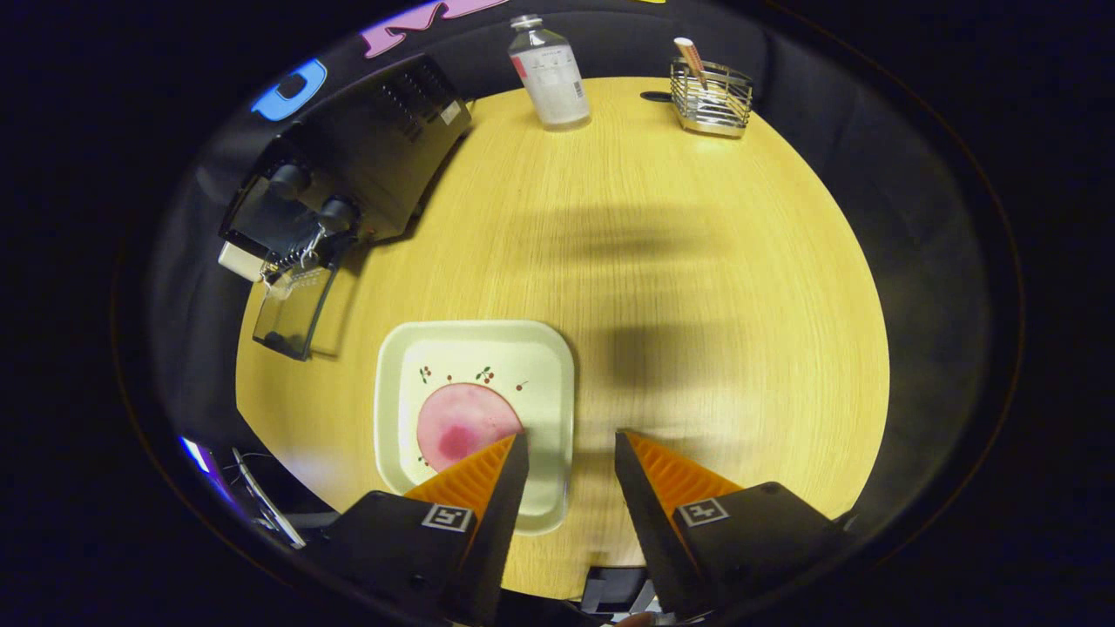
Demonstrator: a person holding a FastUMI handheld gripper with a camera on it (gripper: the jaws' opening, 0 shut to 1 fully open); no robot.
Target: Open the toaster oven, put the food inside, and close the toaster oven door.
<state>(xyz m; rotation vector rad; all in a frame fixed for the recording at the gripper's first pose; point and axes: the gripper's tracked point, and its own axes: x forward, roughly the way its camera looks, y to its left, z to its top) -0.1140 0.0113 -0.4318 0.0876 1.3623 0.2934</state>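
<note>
- Tabletop (679,287) of pale yellow wood grain, rounded by the lens, carries everything here, and soft shadows lie across its middle
- Toaster oven (366,157), a black box with two dark knobs on its front, stands at the table's far left edge, well beyond the fingers; its glass door (292,309) hangs open, swung down toward the table surface, with a short chain showing at the hinge
- Gripper (568,448) is held above the near part of the table, its two wedge-shaped fingers spread apart with bare tabletop and the plate's right rim showing in the gap; nothing is pinched between them
- Square cream plate (531,366) with rounded corners and small cherry prints lies flat on the table just ahead of the left finger, which covers its near edge
- Round pink slice of food (457,422) with a darker red blotch rests on the plate, partly hidden behind the left finger's tip and to the left of the gap
- Clear bottle (550,78) with a white label and pale cap stands upright at the far edge of the table
- Wire metal basket (712,100) sits to the right of the bottle, apart from it, and a slim stick-like item (691,57) leans out of it
</note>
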